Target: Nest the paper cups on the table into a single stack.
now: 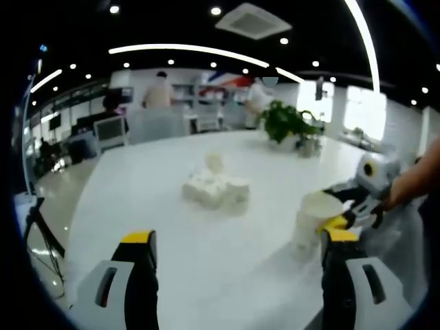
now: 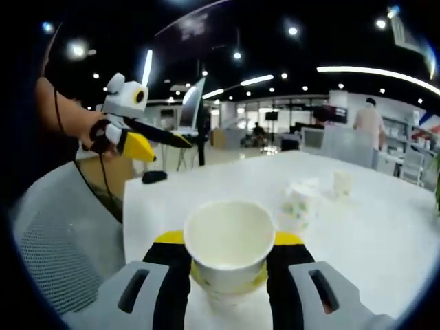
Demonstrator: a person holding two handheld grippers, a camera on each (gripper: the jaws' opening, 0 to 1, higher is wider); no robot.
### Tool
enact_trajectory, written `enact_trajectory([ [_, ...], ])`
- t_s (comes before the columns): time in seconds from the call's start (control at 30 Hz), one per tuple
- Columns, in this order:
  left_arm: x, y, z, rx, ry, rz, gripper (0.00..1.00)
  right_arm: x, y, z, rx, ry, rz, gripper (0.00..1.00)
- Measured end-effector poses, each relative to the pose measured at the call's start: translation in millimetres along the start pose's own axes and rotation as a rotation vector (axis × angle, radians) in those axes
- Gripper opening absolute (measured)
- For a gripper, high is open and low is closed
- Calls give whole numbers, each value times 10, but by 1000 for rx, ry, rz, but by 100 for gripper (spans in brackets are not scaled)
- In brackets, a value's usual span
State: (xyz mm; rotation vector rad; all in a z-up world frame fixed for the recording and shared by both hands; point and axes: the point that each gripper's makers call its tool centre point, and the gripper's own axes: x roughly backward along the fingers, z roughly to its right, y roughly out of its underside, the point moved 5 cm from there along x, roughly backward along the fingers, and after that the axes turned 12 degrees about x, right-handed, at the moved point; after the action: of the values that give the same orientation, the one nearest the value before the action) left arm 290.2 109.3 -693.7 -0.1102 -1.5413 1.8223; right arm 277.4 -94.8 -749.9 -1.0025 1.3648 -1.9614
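In the left gripper view, the left gripper is hovering over the white table, jaws standing wide apart around nothing. A stack of cups is standing upright at right, mouth up, with the right gripper closing on it. A cluster of cups is lying farther off, beside a plant.

In the right gripper view, the jaws are clamping the upright stack, mouth facing up. The left gripper is hanging at upper left, above a chair.
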Motion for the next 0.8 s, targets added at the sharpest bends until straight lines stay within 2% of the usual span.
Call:
enact_trajectory([
  [0.27,-7,16,5,2,3,0,98,6,-47,3,6,-9,1,48],
  [0.6,-34,-9,3,-7,11,5,99,118,-472,275,-28,5,67,64],
  [0.7,-55,-34,5,-9,15,9,99,186,-596,385,-40,12,89,74],
  [0.8,-76,-53,12,-11,19,12,99,257,-672,497,-41,23,96,75],
])
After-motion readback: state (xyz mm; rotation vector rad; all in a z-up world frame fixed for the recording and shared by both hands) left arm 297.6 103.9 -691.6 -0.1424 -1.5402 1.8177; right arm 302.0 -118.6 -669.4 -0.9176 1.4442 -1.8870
